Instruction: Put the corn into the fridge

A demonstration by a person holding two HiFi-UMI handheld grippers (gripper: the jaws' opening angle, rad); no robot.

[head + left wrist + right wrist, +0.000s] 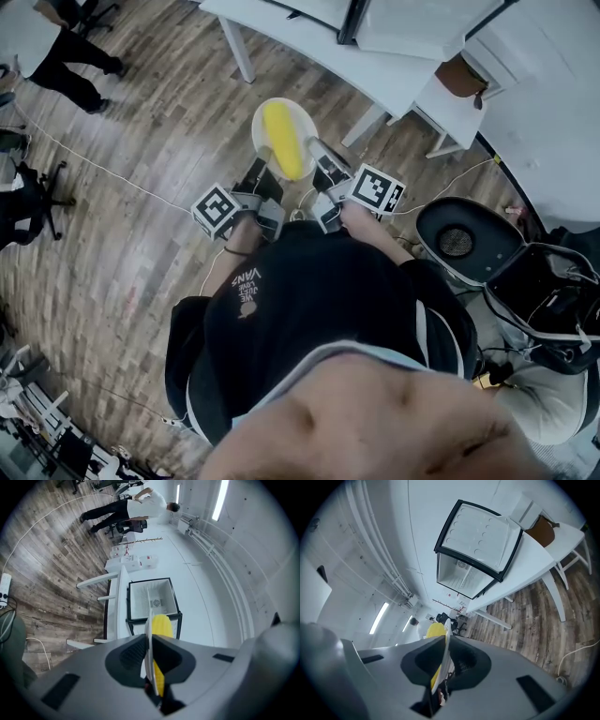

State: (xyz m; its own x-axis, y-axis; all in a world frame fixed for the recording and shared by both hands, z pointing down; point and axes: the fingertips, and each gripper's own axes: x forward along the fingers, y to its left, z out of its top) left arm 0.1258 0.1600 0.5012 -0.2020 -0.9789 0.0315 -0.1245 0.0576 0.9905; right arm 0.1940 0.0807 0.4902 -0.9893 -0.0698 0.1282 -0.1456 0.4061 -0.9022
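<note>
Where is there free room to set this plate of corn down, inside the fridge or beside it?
The fridge stands open, and its white inside looks bare apart from one shelf. The table is bare in the strip alongside the fridge. Its far end is crowded with small boxes.

The right gripper point(445, 641) has its jaws pinched on the thin rim of a white plate point(441, 663), seen edge-on. Yellow corn point(434, 630) lies on the plate, toward 11 o'clock of the jaws. At 12 o'clock a fridge point(461, 576) stands with its door point(480, 536) open, on a white table point(525, 581) that runs to 2 o'clock. Wooden floor point(543, 625) fills 3 to 4 o'clock.
</note>
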